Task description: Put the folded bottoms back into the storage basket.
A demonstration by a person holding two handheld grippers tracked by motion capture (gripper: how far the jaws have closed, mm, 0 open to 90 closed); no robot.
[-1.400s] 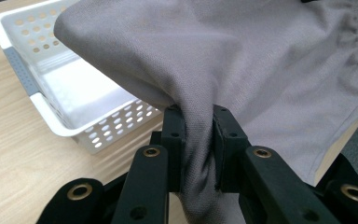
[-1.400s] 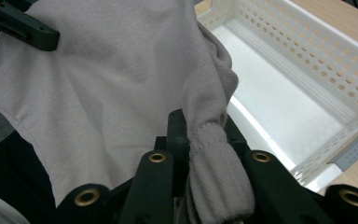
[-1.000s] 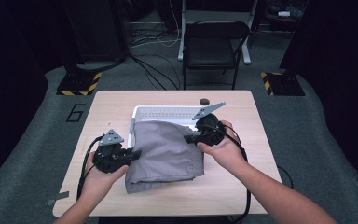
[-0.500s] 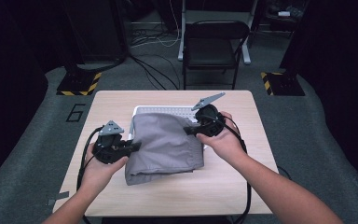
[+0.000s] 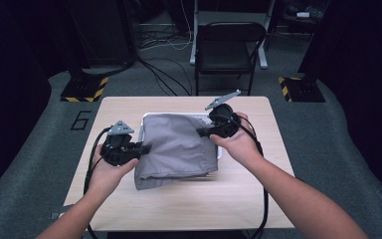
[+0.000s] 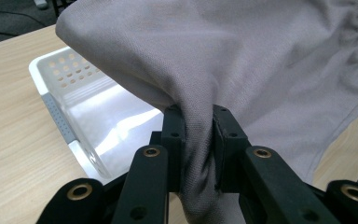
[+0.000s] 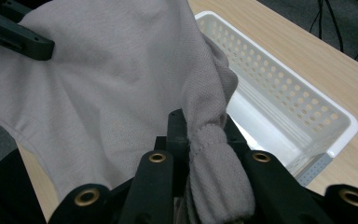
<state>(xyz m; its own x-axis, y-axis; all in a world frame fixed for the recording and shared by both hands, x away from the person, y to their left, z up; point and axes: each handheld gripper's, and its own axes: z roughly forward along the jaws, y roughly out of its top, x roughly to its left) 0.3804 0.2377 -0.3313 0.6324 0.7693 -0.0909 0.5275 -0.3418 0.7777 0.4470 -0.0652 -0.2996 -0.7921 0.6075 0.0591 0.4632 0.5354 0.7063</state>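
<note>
Table: light wood, our work surface, chair at twelve o'clock beyond it.

Grey garment: folded knit cloth, we judge shorts or trousers by the ribbed band; it hangs between our two grippers at table centre, over the basket, we judge for lowering in.

White perforated basket: plastic, open-topped, beneath the garment's twelve o'clock edge.

Left gripper: at nine o'clock of the garment, jaws clamped tight on a bunched edge.

Right gripper: at two o'clock, jaws pinched on the ribbed band, keeping the cloth spread.
</note>
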